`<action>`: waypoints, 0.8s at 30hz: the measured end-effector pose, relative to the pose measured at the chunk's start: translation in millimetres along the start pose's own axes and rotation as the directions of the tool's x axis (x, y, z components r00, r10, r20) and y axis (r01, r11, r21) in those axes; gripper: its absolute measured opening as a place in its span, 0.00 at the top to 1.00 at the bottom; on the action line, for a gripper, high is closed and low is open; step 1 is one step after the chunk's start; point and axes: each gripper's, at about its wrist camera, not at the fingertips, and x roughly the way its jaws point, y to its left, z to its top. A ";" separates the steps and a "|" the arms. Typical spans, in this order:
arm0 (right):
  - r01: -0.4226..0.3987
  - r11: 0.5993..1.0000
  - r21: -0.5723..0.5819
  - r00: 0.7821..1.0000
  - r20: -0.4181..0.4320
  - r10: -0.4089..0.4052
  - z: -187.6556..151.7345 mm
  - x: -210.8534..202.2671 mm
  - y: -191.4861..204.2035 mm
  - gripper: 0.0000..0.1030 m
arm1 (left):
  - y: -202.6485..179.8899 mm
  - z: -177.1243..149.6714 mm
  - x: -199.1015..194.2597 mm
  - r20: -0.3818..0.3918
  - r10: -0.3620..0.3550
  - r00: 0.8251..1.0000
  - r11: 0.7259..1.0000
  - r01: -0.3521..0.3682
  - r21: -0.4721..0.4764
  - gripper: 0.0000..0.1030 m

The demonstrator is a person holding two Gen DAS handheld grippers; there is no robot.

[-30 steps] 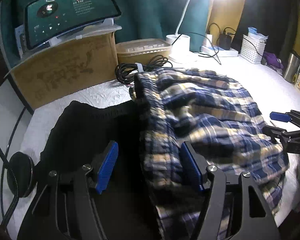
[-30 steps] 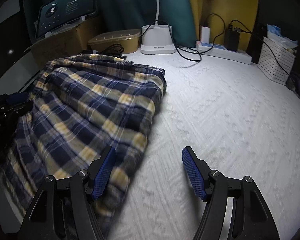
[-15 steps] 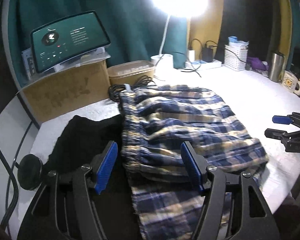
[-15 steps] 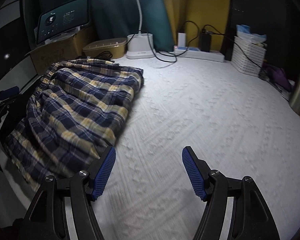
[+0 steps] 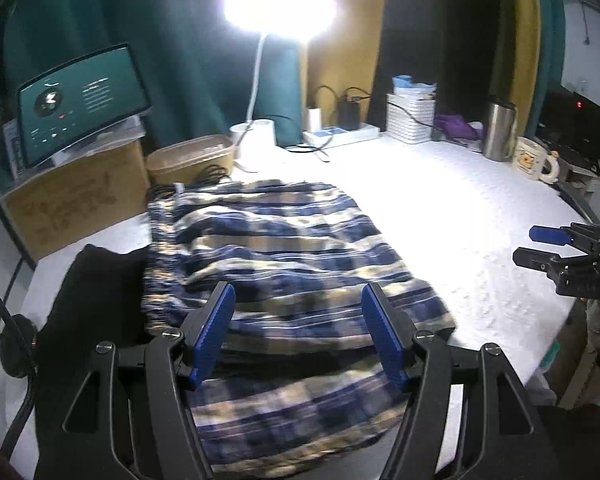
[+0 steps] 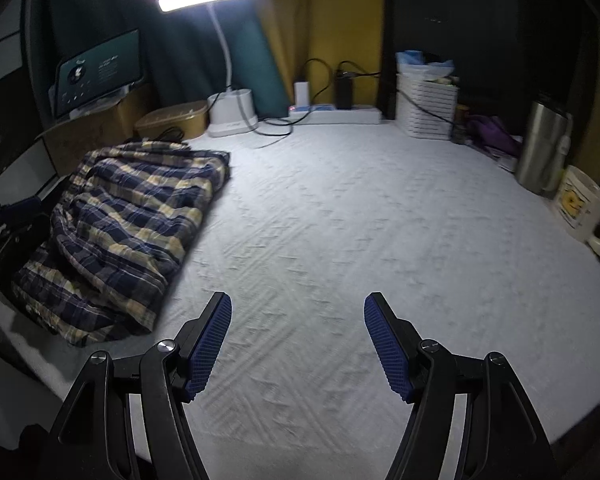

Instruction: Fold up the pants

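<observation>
Blue and yellow plaid pants [image 5: 276, 264] lie folded in a loose pile at the left side of the white table; they also show in the right wrist view [image 6: 136, 220]. My left gripper [image 5: 298, 332] is open and empty, raised above the near edge of the pants. My right gripper [image 6: 298, 344] is open and empty over bare white cloth, to the right of the pants. It shows side-on in the left wrist view [image 5: 540, 246].
A black garment [image 5: 96, 300] lies left of the pants. At the back stand a cardboard box [image 5: 72, 200] with a screen [image 5: 80, 98], a tan container [image 5: 190, 158], a desk lamp [image 5: 256, 136], a power strip [image 5: 340, 134] and a white basket [image 5: 410, 118]. A steel flask [image 6: 542, 148] and mug [image 6: 584, 204] stand at right.
Both grippers have pulled back and risen away from the pants, so more of the table shows. The pants lie as a folded pile, released.
</observation>
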 end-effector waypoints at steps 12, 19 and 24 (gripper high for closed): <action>0.075 0.996 0.056 0.994 0.081 -0.080 -8.6 -55.5 -37.2 0.31 | -52.3 11.8 -12.8 0.030 -0.055 0.998 0.995 0.053 0.086 0.36; 0.109 0.992 0.070 0.984 0.134 -0.118 -8.0 -89.6 -47.8 0.30 | -68.9 24.7 -29.9 0.083 -0.074 0.994 0.992 0.065 0.113 0.27; 0.131 0.988 0.075 0.973 0.182 -0.143 -5.0 -115.9 -51.0 0.29 | -78.5 34.6 -41.4 0.116 -0.076 0.990 0.991 0.062 0.120 0.27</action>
